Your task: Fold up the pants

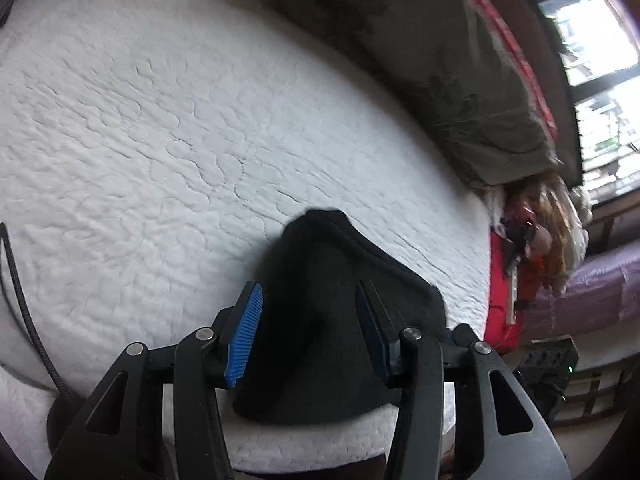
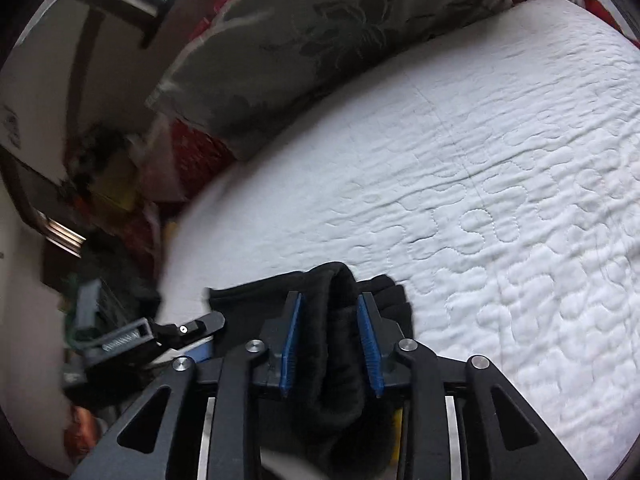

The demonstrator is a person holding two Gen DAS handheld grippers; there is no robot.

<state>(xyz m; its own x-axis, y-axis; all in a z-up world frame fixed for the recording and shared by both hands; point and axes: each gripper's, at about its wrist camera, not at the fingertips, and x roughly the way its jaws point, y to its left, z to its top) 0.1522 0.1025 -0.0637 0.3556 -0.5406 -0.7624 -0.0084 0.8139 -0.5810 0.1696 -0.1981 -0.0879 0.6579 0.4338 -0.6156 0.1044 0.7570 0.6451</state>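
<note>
Black pants (image 1: pixel 320 320) lie bunched near the front edge of a white quilted mattress (image 1: pixel 160 140). My left gripper (image 1: pixel 310 312) hovers right over them with its blue pads (image 1: pixel 244 336) apart. The cloth fills the gap, but the left pad's ribbed face shows bare. In the right wrist view a raised ridge of the pants (image 2: pixel 340 320) runs between the jaws of my right gripper (image 2: pixel 330 340). Its narrow blue pads (image 2: pixel 291 344) sit against both sides of the ridge. The cloth trails back over the gripper body toward the camera.
A grey-green patterned pillow (image 1: pixel 432 64) over red bedding lies along the far side of the mattress. A doll with brown hair (image 1: pixel 548 232) and a red cloth (image 1: pixel 500 300) hang at the mattress's right edge. A window (image 1: pixel 600 60) is beyond. A black cable (image 1: pixel 28 312) crosses the left.
</note>
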